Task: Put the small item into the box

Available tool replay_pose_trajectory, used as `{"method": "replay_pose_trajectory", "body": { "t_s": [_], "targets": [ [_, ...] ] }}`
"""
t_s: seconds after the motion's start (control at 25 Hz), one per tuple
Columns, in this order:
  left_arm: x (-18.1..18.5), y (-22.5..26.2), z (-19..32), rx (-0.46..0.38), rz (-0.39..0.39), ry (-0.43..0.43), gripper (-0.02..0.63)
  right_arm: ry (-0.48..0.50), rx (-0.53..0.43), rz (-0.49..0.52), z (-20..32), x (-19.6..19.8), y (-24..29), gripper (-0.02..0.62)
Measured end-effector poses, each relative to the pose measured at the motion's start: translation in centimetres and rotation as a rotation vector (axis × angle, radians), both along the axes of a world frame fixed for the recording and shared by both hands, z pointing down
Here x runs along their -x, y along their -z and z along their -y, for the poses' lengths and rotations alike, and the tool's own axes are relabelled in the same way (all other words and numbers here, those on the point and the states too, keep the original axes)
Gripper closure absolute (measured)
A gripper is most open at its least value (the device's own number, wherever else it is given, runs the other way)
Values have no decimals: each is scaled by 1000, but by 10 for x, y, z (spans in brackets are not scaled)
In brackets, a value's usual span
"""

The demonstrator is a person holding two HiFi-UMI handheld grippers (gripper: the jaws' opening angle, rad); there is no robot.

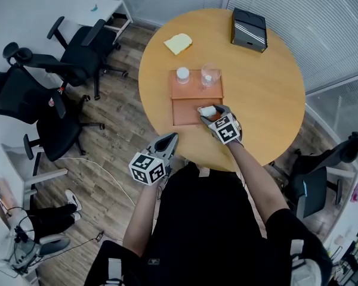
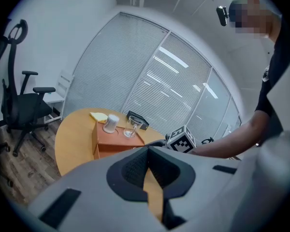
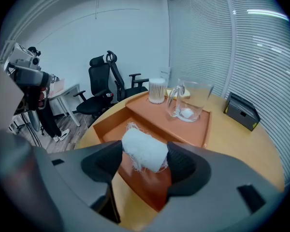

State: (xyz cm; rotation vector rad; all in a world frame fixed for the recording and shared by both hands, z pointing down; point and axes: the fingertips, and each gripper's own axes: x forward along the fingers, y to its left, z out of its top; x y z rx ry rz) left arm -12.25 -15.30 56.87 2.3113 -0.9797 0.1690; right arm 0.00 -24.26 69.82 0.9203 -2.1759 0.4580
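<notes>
A small white gauze-like roll (image 3: 144, 150) sits between the pads of my right gripper (image 3: 145, 162), which is shut on it. In the head view the roll (image 1: 207, 110) and right gripper (image 1: 210, 113) hang over the near right part of the orange box (image 1: 176, 113), above its open lower compartment (image 3: 130, 129). My left gripper (image 1: 170, 140) is shut and empty, held off the table's near edge. In its own view its jaws (image 2: 147, 178) meet in a zig-zag line, facing the box (image 2: 113, 140).
On the box's raised far part stand a white ribbed jar (image 1: 182, 74) and a clear glass (image 1: 210, 76). A yellow pad (image 1: 178, 43) and a black case (image 1: 249, 30) lie farther back on the round wooden table (image 1: 268, 100). Black office chairs (image 1: 77, 46) stand at the left.
</notes>
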Motion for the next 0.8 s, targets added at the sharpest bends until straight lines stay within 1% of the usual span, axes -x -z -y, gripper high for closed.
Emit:
{"method": "replay_pose_trajectory", "body": {
  "t_s": [0.12,0.36,0.56,0.8],
  "targets": [
    [1,0,-1,2,1,11,600,0,29,1,3,5,-6,316],
    [10,-2,2,12,-2,23,600,-3,92,-34,12,21,-19,316],
    [9,-3,1,16,1,24,600,11,143,-63,15,22,-32,316],
    [13,-3,7,19,0,25,600,25,240,-100,15,28,-43,316]
  ]
}}
